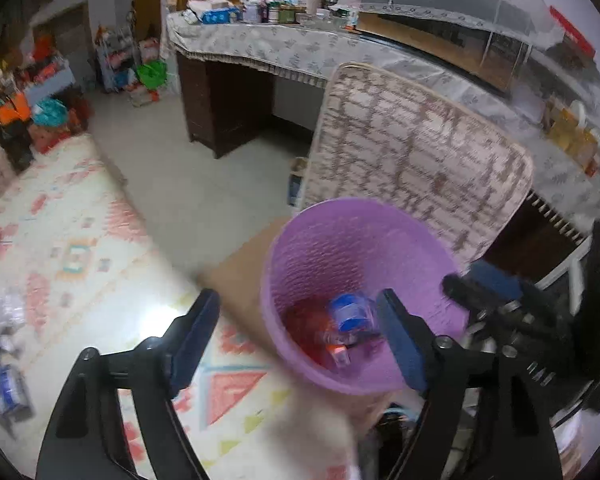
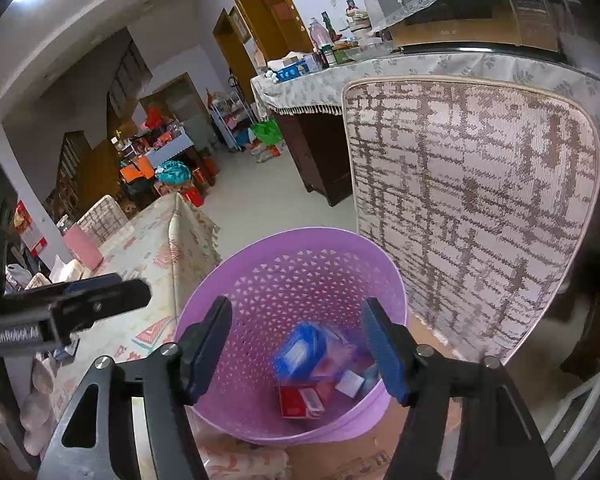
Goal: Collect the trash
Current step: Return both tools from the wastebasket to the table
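Note:
A purple perforated waste basket stands on a brown board beside a patterned table; it also shows in the left wrist view. Inside lie a blue-and-white packet, a red box and small white pieces. My right gripper is open and empty, directly above the basket's mouth. My left gripper is open and empty, over the basket's left rim and the table edge. More trash, blue-and-white wrappers, lies at the table's left edge in the left wrist view.
A patterned chair back stands right behind the basket. A cloth-covered sideboard with bottles and jars runs along the far wall. The table with the pink patterned cloth lies left. Cluttered shelves stand across the tiled floor.

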The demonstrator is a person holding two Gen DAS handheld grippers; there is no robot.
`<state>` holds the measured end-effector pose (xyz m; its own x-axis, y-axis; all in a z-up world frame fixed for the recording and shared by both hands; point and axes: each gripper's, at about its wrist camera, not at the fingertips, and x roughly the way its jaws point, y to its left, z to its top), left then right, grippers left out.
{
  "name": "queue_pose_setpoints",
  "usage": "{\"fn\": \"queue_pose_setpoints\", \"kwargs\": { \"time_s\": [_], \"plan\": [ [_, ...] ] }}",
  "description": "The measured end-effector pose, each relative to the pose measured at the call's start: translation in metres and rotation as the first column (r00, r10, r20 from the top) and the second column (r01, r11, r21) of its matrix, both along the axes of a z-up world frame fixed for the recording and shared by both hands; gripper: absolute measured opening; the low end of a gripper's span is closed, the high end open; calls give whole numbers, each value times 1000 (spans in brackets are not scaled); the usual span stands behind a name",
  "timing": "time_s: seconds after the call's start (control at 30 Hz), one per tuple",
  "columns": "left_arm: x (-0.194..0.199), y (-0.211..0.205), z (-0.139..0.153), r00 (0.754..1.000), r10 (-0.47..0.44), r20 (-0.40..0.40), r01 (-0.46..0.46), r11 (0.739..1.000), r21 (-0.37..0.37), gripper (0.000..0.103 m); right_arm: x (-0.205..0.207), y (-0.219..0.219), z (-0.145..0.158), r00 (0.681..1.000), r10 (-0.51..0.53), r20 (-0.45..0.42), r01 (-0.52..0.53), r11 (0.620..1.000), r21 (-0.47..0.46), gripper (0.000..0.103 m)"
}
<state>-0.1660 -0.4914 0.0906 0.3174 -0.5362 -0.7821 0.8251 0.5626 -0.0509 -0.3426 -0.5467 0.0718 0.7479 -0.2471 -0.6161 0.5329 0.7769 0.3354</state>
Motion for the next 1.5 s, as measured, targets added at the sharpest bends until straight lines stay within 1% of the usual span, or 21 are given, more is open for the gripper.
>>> {"fn": "queue_pose_setpoints", "kwargs": {
  "time_s": [0.1, 0.2, 0.3, 0.37, 0.47, 0.53, 0.63, 0.7, 0.77, 0.83, 0.9, 0.93, 1.0, 1.03, 1.1, 1.17, 1.27, 1.33, 1.37, 1.4, 1.5],
  "plan": [
    [-7, 26, -5, 999, 1, 49, -3, 1000, 31, 83, -1, 9, -1, 1000, 4, -11, -4, 1000, 0, 72],
    [-10, 53, -11, 1000, -2, 29, 1, 999, 40, 83, -1, 22, 0, 1000, 21, -2, -21, 1000, -10, 73],
    [-12, 81, -17, 1000, 15, 21, -16, 999, 52, 83, 0, 38, 3, 999, 42, 34, -42, 999, 1, 78],
    [-12, 105, -21, 999, 53, 7, -53, 998, 45, 83, 4, 51, 5, 995, 81, 59, -83, 996, 31, 78],
    [-4, 146, -29, 991, 110, -73, -109, 994, 23, 83, 19, 78, 5, 981, 168, 98, -176, 981, 86, 78],
    [-2, 171, -29, 986, 153, -64, -152, 988, 14, 83, 36, 102, 3, 966, 234, 110, -246, 963, 107, 79],
    [6, 226, -26, 963, 270, -9, -270, 963, -8, 83, 69, 144, -4, 938, 336, 82, -344, 931, 121, 79],
    [16, 261, -25, 940, 341, -3, -341, 940, -19, 83, 87, 169, -11, 919, 387, 82, -395, 908, 142, 79],
    [32, 302, -26, 906, 422, -8, -422, 906, -16, 83, 106, 190, -18, 901, 425, 89, -434, 887, 161, 79],
    [48, 343, -28, 859, 513, 6, -513, 859, -3, 83, 125, 211, -25, 885, 456, 93, -465, 869, 167, 79],
    [64, 385, -33, 791, 610, 47, -611, 791, 22, 83, 140, 226, -31, 877, 472, 90, -481, 860, 170, 79],
    [69, 399, -34, 768, 638, 56, -640, 768, 30, 83, 147, 232, -34, 874, 478, 87, -486, 856, 176, 79],
    [83, 434, -40, 706, 706, 56, -709, 704, 42, 83, 155, 239, -41, 870, 485, 85, -492, 849, 192, 79],
    [91, 455, -43, 670, 741, 38, -742, 669, 41, 83, 158, 242, -43, 870, 488, 78, -493, 848, 195, 79],
    [105, 487, -48, 615, 788, -8, -787, 615, 37, 83, 158, 243, -43, 869, 488, 77, -493, 850, 187, 79],
    [119, 506, -55, 573, 818, -62, -817, 575, 35, 83, 158, 242, -45, 870, 488, 77, -493, 848, 195, 79],
    [141, 524, -67, 520, 838, -166, -847, 531, 33, 83, 159, 241, -45, 872, 485, 73, -489, 849, 199, 79],
    [153, 528, -73, 497, 842, -212, -857, 514, 33, 83, 158, 243, -44, 873, 484, 64, -487, 853, 187, 80],
    [158, 527, -76, 490, 843, -222, -859, 510, 39, 83, 159, 244, -44, 872, 486, 60, -489, 853, 182, 80],
    [161, 524, -76, 485, 850, -203, -863, 503, 42, 83, 159, 245, -43, 871, 488, 54, -490, 854, 176, 81],
    [166, 513, -78, 496, 846, -197, -856, 514, 52, 83, 160, 248, -43, 868, 495, 43, -495, 854, 162, 81]
  ]
}}
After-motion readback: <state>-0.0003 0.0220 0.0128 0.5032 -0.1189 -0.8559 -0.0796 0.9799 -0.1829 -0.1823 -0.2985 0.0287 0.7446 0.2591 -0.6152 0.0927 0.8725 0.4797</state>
